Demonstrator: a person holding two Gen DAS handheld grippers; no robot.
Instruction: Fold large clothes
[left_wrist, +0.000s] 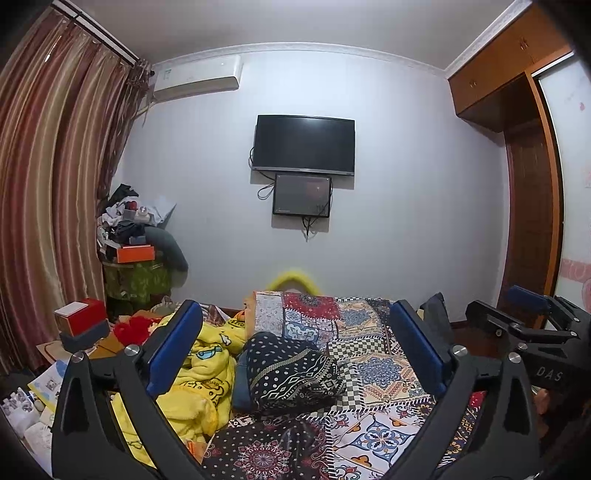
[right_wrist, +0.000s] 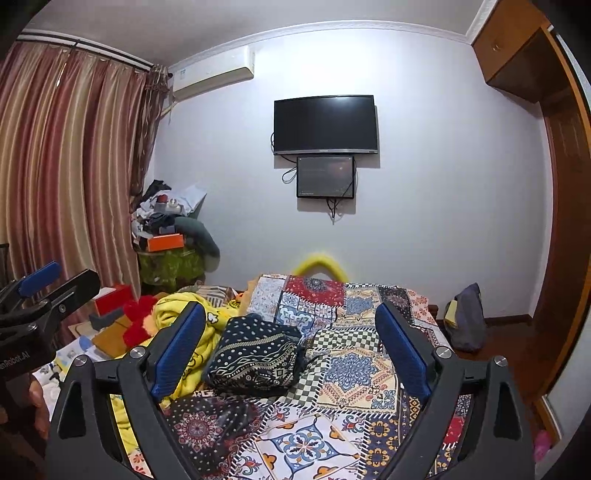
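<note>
Dark dotted garment (left_wrist: 291, 373) lies mid-bed as compact folded bundle on patchwork bedspread (left_wrist: 373, 369); folding looks finished or nearly so, judged from shape. Loose flap near its right edge may need tucking. Your left tool (left_wrist: 295, 350) spread wide, holding nothing, hanging above bundle. Your right tool (right_wrist: 291, 350) also wide, empty, just beside left. Yellow blanket (left_wrist: 195, 373) crowds bundle's left side. Open bedspread lies to right and toward you; bed's far edge near wall.

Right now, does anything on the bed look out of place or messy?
The yellow blanket lies crumpled along the bed's left side, beside the dark patterned garment, which sits as a neat bundle. Both tools hang open above, holding nothing.
</note>
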